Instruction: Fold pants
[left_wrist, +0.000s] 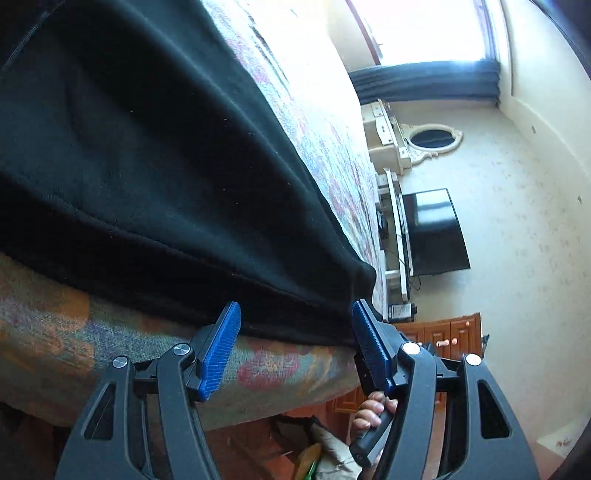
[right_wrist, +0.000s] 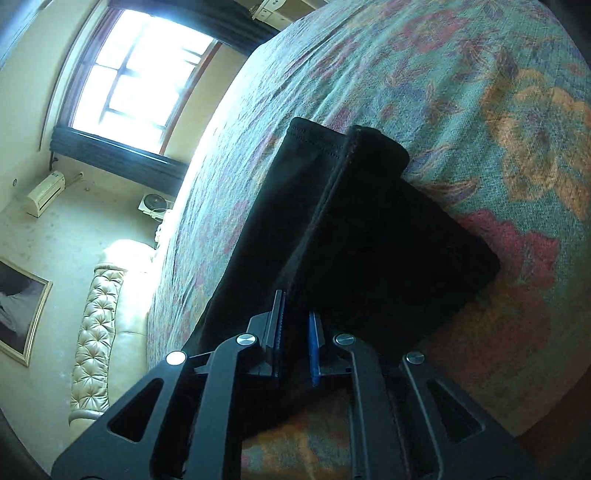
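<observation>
Black pants (left_wrist: 147, 166) lie folded on a floral bedspread (left_wrist: 110, 350), their thick folded edge running along the near side of the bed. My left gripper (left_wrist: 295, 310) stands open at that edge, one blue pad (left_wrist: 221, 350) on either side of a stretch of it, neither pressing. In the right wrist view the pants (right_wrist: 369, 240) stretch away with both hemmed cuffs (right_wrist: 317, 144) at the far end. My right gripper (right_wrist: 295, 302) is at their near end, its pads slightly apart, with dark cloth lying between them and not pinched.
The bedspread (right_wrist: 480, 110) extends far beyond the pants. Past the bed's edge are a dark TV (left_wrist: 432, 232), a wooden cabinet (left_wrist: 443, 336) and a white vanity with an oval mirror (left_wrist: 432, 138). A hand (left_wrist: 373, 410) grips a black handle below. A window (right_wrist: 140, 74) and a tufted headboard (right_wrist: 96, 332) lie left.
</observation>
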